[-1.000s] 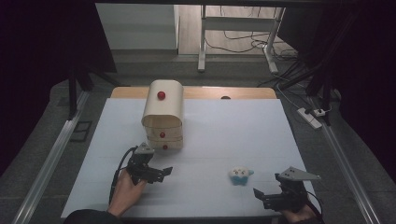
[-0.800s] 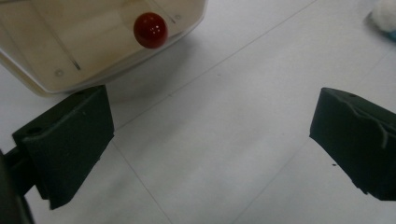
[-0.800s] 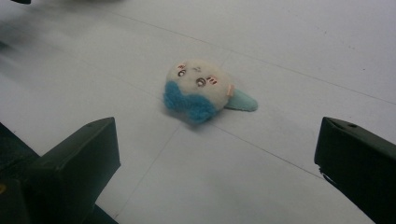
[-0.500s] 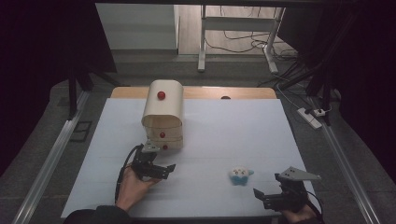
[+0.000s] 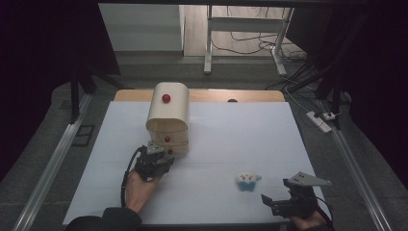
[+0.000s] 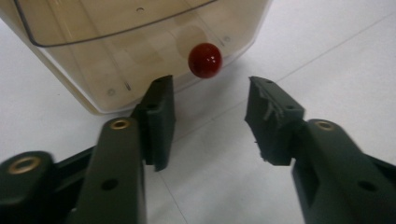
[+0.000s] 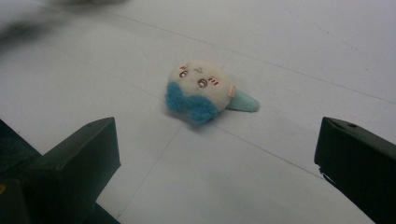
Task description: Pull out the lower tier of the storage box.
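High view. White table [image 5: 216, 130] with a small beige drawer cabinet [image 5: 167, 118] at 11 o'clock from centre, rounded on top, bearing three red knobs: top knob [image 5: 166, 98], middle knob [image 5: 167, 139], lowest knob [image 5: 170, 151]. Left gripper [image 5: 161, 159] at 8 o'clock from centre, held in a hand [image 5: 139, 185] entering from the bottom edge, tips right at the cabinet's lowest drawer front. Small plush toy [image 5: 248, 180], white over blue, lying at 5 o'clock from centre, well apart from the cabinet. Right gripper [image 5: 272, 202] at 4 o'clock from the toy, near it but apart, grey three-cornered plate on top.

Left gripper view. Two black jaws rising from the bottom edge, partly open, having just been closing. Lowest knob [image 6: 205, 60] at 12 o'clock, slightly beyond the jaw tips and in line with the gap between them; no pad touching it, nothing gripped. Translucent beige drawer front [image 6: 140, 51] behind the knob, its lower edge resting on the white table [image 6: 327, 56].

Right gripper view. Two black jaws at 8 and 4 o'clock, spread wide, nothing between the pads. Plush toy [image 7: 201, 91] at 12 o'clock ahead of the gap, lying on the table [image 7: 280, 46], face up, pale blue tab sticking out toward 3 o'clock.
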`<state>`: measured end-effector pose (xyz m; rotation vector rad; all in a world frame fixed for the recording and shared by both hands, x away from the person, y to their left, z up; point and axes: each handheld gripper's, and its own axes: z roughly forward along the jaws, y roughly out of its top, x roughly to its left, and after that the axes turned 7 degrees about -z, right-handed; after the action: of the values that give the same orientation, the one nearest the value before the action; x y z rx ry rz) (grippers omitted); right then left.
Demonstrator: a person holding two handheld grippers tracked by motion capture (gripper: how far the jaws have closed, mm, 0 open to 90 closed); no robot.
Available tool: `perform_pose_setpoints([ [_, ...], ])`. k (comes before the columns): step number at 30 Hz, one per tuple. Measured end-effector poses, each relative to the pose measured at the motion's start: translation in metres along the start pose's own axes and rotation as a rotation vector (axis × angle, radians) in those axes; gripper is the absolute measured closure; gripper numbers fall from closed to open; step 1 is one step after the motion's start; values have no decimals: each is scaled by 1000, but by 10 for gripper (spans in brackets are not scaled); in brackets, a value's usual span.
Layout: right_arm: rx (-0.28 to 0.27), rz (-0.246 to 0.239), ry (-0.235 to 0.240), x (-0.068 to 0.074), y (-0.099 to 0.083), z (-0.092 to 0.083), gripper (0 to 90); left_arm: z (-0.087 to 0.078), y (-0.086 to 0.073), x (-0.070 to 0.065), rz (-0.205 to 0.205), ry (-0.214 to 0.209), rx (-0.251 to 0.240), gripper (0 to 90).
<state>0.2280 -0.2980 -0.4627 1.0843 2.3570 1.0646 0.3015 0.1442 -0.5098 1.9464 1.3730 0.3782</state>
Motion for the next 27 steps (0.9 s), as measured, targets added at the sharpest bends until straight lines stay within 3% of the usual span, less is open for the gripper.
perform_pose_setpoints([
  [8, 0, 2, 1, 0, 0, 0, 0, 3, 3, -8, 21, 62, -18, 648],
  [14, -1, 4, 6, -1, 0, 0, 0, 6, 4, -14, 0, 106, -13, 702],
  [18, -2, 4, 7, -1, 0, 0, 0, 6, 4, -13, -16, 104, -10, 732],
  [27, -6, 12, 10, -1, 0, 0, 0, 1, 1, -18, -9, 112, -1, 735],
])
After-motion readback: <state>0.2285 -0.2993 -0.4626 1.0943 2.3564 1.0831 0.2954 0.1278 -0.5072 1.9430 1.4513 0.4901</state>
